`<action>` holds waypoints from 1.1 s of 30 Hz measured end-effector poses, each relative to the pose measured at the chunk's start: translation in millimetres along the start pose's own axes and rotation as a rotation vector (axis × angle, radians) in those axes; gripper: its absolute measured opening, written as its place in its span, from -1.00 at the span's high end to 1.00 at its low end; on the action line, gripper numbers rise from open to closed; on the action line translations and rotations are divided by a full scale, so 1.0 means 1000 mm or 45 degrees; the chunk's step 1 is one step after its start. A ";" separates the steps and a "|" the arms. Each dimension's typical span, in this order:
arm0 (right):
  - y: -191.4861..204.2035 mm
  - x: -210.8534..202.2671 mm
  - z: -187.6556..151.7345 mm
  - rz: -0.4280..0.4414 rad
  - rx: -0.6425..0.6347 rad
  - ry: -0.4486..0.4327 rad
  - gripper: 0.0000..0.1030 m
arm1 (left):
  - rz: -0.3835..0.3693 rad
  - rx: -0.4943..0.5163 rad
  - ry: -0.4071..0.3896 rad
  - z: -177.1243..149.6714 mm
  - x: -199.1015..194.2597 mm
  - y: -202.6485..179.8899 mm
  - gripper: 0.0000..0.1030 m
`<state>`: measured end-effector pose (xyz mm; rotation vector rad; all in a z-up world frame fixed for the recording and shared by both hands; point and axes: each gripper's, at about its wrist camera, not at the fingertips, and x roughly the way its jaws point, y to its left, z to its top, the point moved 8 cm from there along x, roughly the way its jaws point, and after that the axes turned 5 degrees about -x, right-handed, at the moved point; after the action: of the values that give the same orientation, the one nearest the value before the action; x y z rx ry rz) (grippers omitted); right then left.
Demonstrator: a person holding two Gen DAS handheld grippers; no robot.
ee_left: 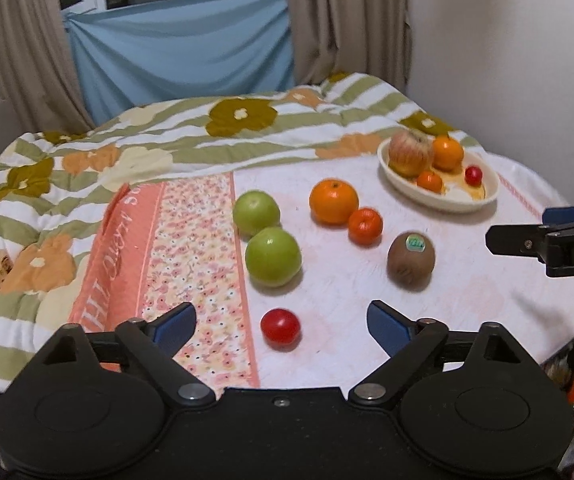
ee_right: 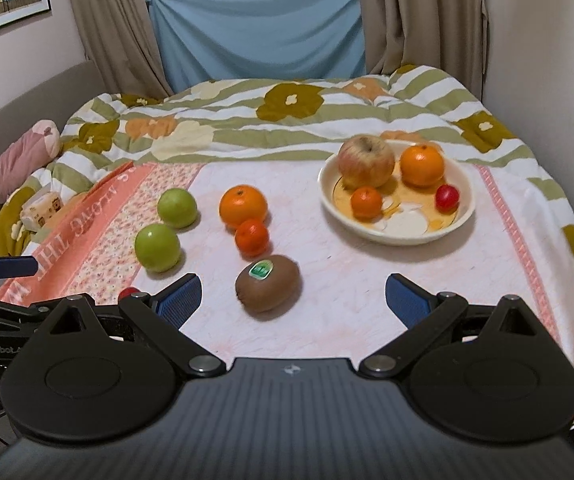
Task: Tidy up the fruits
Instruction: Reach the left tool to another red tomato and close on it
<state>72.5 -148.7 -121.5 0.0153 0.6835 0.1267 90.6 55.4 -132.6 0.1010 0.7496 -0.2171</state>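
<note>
Left gripper gapes around the red tomato; right gripper spread near the kiwi

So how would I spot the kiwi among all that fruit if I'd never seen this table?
Start at the cream bowl on the pink cloth, then look toward the camera at the loose fruit. The kiwi lies nearest, just in front of the small orange. It is the only brown, fuzzy, oval fruit, and it has a green sticker on top.

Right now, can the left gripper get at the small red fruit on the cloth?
Probably yes. The left gripper is open, and the small red fruit sits between its fingertips with nothing blocking it. The nearest green apple lies farther back, apart from it.
</note>
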 end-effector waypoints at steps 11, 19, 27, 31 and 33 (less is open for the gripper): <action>0.021 0.045 -0.020 -0.008 0.010 0.043 -1.00 | -0.077 0.127 0.101 -0.017 0.053 0.015 -0.37; 0.028 0.068 -0.023 -0.032 -0.004 0.084 -1.00 | -0.113 0.220 0.147 -0.020 0.080 0.009 -0.17; 0.030 0.079 -0.020 -0.047 -0.017 0.096 -1.00 | -0.160 0.189 0.176 -0.021 0.089 0.007 0.26; 0.027 0.087 -0.020 -0.068 -0.025 0.103 -1.00 | -0.154 0.184 0.174 -0.022 0.088 0.006 0.27; 0.027 0.092 -0.020 -0.067 -0.026 0.106 -1.00 | -0.156 0.172 0.178 -0.023 0.087 0.007 0.27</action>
<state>127.6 -111.4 -193.6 -0.0277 0.7651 0.0843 139.1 52.4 -208.5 0.2001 0.8811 -0.3805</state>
